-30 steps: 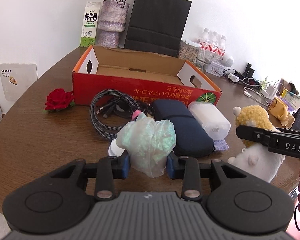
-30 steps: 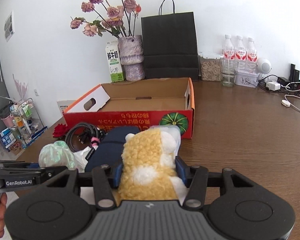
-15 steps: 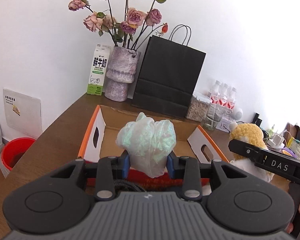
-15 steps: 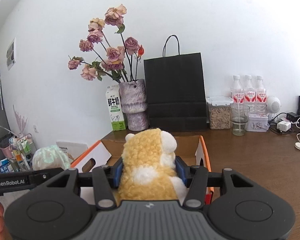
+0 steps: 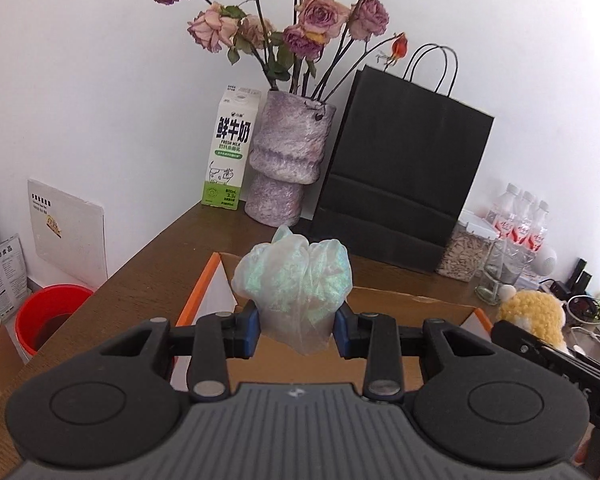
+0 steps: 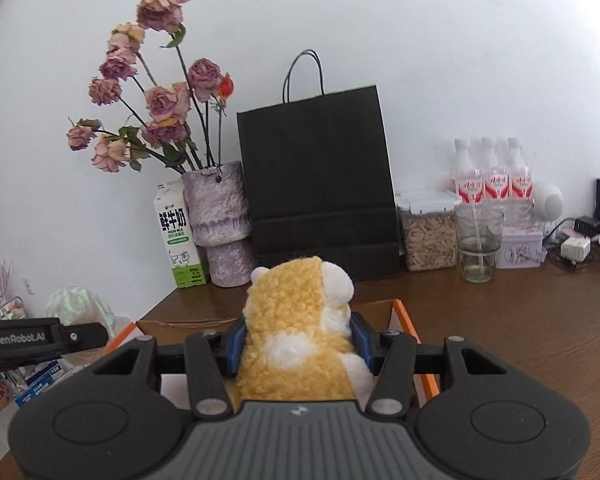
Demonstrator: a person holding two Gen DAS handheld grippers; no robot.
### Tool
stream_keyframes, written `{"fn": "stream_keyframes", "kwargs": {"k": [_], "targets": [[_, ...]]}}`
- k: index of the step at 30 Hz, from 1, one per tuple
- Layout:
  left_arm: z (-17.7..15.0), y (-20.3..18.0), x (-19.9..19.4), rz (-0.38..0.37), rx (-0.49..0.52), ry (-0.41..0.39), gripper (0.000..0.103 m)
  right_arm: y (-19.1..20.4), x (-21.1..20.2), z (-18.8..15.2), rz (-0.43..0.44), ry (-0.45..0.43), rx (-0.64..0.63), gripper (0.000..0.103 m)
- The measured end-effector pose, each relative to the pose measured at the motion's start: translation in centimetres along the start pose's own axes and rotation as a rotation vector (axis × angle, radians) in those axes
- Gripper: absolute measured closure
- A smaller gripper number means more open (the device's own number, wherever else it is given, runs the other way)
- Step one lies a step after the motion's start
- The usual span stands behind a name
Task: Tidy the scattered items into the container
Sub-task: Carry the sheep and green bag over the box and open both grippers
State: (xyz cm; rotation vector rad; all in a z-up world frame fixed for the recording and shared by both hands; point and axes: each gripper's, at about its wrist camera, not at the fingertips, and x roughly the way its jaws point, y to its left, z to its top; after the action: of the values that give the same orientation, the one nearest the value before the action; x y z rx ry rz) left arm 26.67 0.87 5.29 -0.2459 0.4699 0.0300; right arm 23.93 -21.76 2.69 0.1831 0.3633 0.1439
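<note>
Left claw (image 5: 296,330) clamped on a crumpled, translucent, green-shimmering plastic bag (image 5: 294,284), blue pads pressed into its lower half; held in the air above the open brown cardboard box with orange edges (image 5: 404,304) on the brown wooden counter (image 5: 152,276); probably very light, limp and slick, so liable to slide out of a loose pinch or cling to a pad on release; best gripped low across the bunched, thicker part, as now, rather than by a loose fold.

Right claw (image 6: 296,346) closed around a fluffy yellow-and-white plush toy (image 6: 300,320), pads sunk into the fleece at both flanks; toy upright, head clear above the pads, hanging over the near end of the same box (image 6: 400,312); judged light, soft and springy, not fragile, grippy rather than slippery; mid-body squeeze sound, ears or limbs too floppy for a firm hold.

Neither item inside the box yet; box interior mostly hidden behind both claws, so contents impossible to tell; a short drop likely harmless for both.
</note>
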Motion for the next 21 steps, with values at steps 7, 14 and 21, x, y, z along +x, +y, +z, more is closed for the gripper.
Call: {"fn": "stream_keyframes", "kwargs": {"k": [7,14,21], "targets": [[-2.7,1.0,4.2,0.010,-0.001,0.143,0.067,-0.9,2.4,-1.5,0.029,0.094,0.024,0.053],[-3.7,0.8,4.3,0.014,0.026,0.159,0.066,-0.3,2.2,-1.7,0.021,0.108,0.006,0.053],[-3.5,0.1,3.2,0.018,0.054,0.124,0.011,-0.1,1.6,-1.5,-0.001,0.090,-0.002,0.006]]}}
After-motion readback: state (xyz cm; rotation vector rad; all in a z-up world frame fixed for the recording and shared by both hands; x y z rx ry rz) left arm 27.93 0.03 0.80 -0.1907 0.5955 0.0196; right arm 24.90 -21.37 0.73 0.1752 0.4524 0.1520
